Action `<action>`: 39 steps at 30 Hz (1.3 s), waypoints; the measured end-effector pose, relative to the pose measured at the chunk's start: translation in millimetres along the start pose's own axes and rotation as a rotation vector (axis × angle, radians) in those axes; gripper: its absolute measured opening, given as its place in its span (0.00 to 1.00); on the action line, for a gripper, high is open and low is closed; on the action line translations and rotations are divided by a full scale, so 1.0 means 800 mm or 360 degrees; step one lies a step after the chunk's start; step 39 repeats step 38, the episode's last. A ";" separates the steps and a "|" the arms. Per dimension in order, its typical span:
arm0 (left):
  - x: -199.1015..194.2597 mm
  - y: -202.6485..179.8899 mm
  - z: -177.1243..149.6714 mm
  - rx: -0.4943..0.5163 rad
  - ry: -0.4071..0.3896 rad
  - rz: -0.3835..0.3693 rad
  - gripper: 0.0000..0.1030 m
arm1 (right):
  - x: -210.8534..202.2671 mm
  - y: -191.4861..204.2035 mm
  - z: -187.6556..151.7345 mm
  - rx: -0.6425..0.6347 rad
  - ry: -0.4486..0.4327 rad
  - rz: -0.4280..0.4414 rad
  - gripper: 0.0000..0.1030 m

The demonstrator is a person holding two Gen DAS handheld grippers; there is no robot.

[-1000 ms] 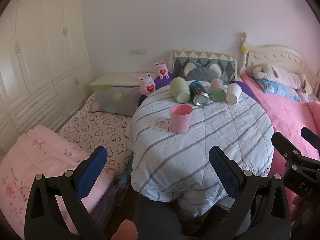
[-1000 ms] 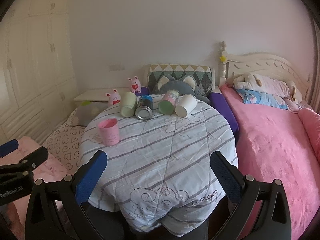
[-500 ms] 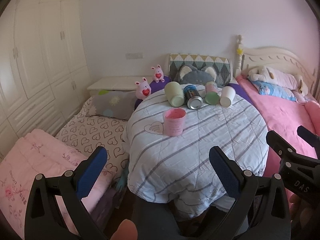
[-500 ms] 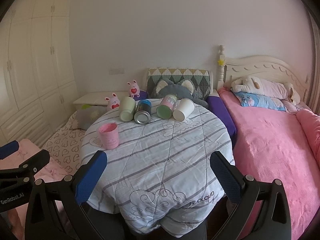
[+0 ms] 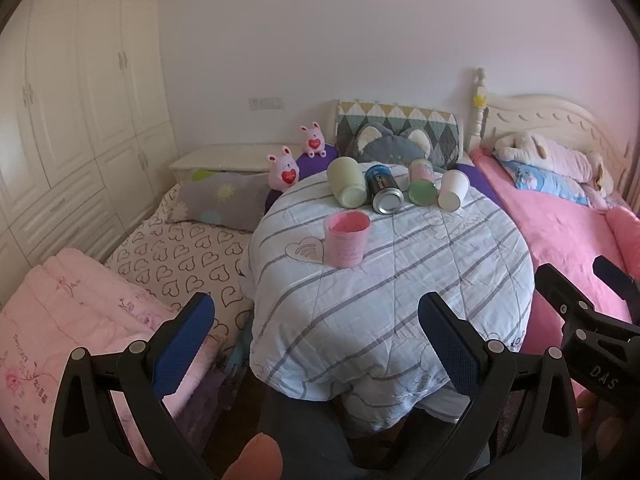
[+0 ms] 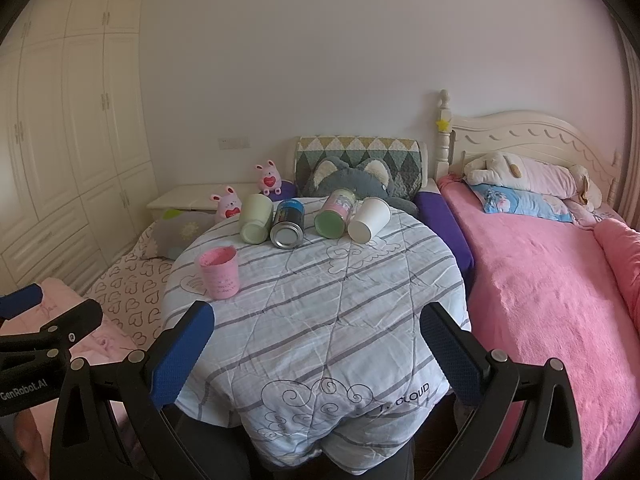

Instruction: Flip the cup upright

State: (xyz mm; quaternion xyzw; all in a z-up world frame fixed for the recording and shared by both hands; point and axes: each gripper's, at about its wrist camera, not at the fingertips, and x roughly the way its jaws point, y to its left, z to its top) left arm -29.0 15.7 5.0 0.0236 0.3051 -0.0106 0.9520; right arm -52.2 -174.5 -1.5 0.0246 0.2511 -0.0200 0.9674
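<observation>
Pink cup [image 5: 346, 239] upright (tools prob. apart)

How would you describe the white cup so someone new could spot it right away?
Find the round table under the striped quilt. Four containers lie on their sides in a row along its far edge. The white cup is the rightmost, plain white beside the green-bottomed cup.

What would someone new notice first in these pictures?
A round table under a striped quilt fills the middle, with a pink cup standing upright near its left edge. Behind it four containers lie on their sides in a row, from a pale green cup to a white paper cup.
</observation>
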 end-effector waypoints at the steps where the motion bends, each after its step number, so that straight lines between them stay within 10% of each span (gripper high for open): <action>1: 0.000 0.000 0.000 0.0002 0.0000 -0.0002 1.00 | 0.000 -0.001 0.000 0.0001 -0.0001 0.0002 1.00; 39: -0.008 -0.001 0.011 0.0047 -0.0067 -0.0003 1.00 | -0.009 0.001 0.006 -0.0006 -0.0009 0.0013 1.00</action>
